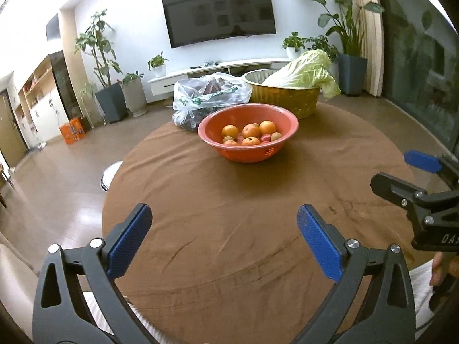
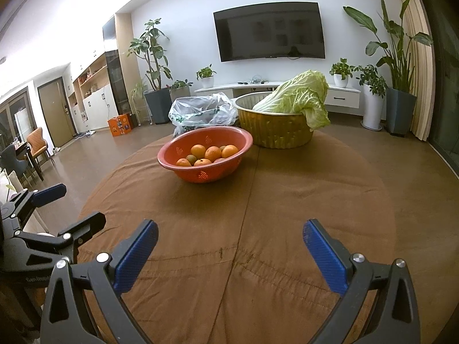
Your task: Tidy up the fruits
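Both grippers held wide apart, nothing between their jaws, above the brown-clothed table point(image 1: 229, 258).

Oranges point(image 1: 249, 134) are seen in the red bowl point(image 1: 248, 154) at 12 o'clock beyond the left gripper point(image 1: 223, 238), well apart from it. A gold basin point(image 1: 287, 100) with cabbage point(image 1: 304, 71) is set at 1 o'clock behind the bowl, a plastic bag point(image 1: 206, 97) at 11 o'clock. The right gripper point(image 2: 229, 252) is likewise empty.

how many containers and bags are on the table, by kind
red basin holding the fruit: 1
gold basin holding the cabbage: 1
clear plastic bag: 1
total: 3, all on the brown-covered table
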The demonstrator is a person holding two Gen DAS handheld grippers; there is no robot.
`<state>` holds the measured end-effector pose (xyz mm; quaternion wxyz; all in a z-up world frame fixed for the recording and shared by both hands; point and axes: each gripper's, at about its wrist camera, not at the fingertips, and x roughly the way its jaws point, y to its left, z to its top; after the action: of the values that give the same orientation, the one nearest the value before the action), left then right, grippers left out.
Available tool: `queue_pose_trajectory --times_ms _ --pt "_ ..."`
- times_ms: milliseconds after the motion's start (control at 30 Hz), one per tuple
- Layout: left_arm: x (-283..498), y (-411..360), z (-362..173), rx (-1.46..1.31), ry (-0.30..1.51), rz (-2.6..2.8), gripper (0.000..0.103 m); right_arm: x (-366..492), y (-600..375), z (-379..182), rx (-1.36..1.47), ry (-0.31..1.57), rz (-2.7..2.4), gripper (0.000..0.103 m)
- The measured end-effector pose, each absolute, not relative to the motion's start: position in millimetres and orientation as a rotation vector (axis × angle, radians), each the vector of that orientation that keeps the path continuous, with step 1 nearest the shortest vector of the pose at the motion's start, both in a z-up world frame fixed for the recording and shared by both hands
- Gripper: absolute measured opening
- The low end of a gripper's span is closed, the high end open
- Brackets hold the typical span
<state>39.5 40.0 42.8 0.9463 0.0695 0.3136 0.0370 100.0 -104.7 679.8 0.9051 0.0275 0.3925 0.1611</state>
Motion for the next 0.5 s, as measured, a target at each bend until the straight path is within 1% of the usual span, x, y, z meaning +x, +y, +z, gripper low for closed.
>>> queue_pose_trajectory --times_ms 500 --pt "32.0 32.3 42.2 0.138 0.646 0.033 0.103 97.1 -105.0 680.4 0.06 0.807 0.335 0.103"
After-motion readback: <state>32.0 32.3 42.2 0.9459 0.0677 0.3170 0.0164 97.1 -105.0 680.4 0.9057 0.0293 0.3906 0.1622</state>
